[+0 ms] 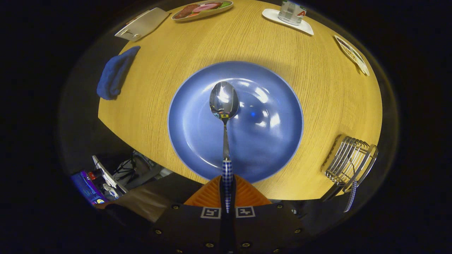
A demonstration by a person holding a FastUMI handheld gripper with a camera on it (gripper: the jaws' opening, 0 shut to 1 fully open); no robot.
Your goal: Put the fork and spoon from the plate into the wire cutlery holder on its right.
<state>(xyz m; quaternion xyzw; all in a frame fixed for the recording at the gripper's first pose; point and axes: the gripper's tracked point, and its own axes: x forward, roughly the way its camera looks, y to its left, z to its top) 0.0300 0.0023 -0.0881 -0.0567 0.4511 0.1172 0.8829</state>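
A spoon (224,106) with a checked handle juts straight ahead from between my fingers, its bowl hanging over the middle of the blue plate (268,148). My gripper (227,192) is shut on the spoon's handle. The plate lies on the round wooden table (317,88) just ahead of the fingers. To the plate's right, near the table's edge, stands the wire cutlery holder (348,160). A checked handle (351,197) sticks out of the holder toward me, the fork's as far as I can tell.
A blue cloth (114,72) hangs over the table's left edge. Beyond the plate are a metal tray (141,24), a dish of food (202,8), a glass on a white coaster (289,16) and a small patterned dish (352,54). Cables and devices (113,176) lie below the table, left.
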